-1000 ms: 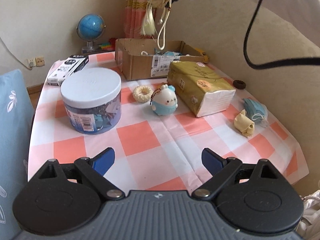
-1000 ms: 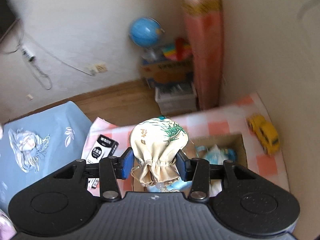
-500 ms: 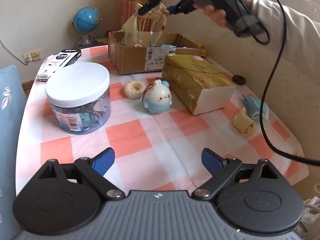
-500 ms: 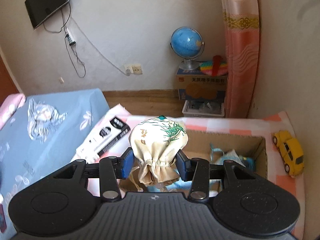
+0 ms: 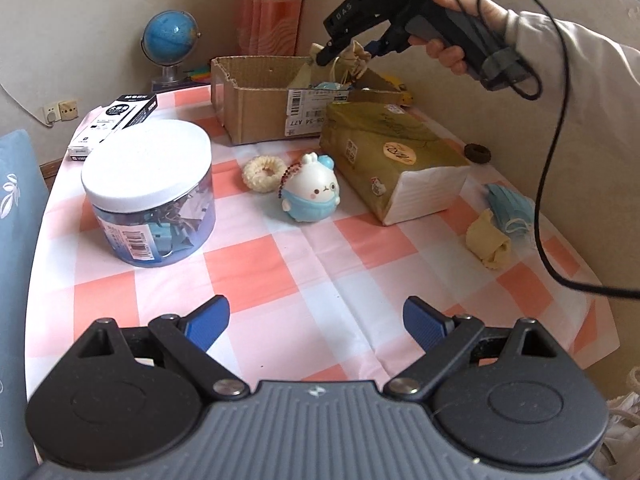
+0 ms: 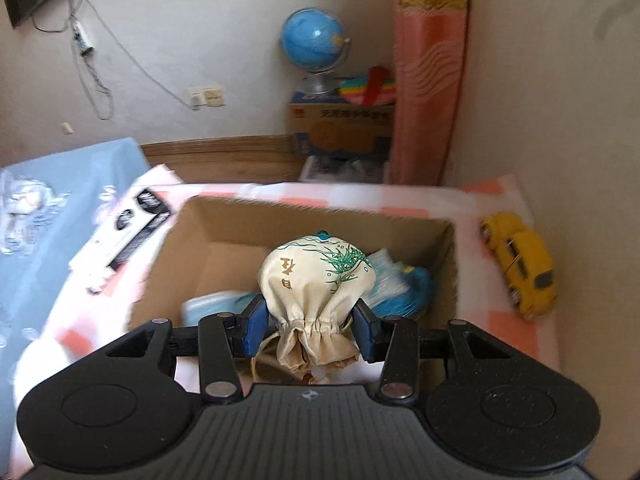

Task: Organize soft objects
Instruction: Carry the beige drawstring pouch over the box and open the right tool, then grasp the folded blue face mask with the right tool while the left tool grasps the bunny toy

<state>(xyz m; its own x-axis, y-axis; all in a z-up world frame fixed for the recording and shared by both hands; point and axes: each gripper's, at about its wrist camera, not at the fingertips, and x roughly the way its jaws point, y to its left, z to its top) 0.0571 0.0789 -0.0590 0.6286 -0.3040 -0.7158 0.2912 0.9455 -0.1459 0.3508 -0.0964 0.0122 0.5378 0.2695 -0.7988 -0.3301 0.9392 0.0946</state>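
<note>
Now the right gripper (image 6: 308, 330), jaws clamped on the cream drawstring cloth pouch (image 6: 316, 280), has dropped over the open cardboard box (image 6: 224, 220), ready to release, while the left gripper (image 5: 316, 320) hangs open-jawed.

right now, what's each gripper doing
left gripper: open, holding nothing.
right gripper: shut on the drawstring pouch, above the cardboard box.

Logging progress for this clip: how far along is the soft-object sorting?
Done: blue soft items already lie in the cardboard box. In hand: the right gripper holds the drawstring pouch over the box. Left: plush keychain, scrunchie, face mask and cream cloth remain on the table; the left gripper is open.
</note>
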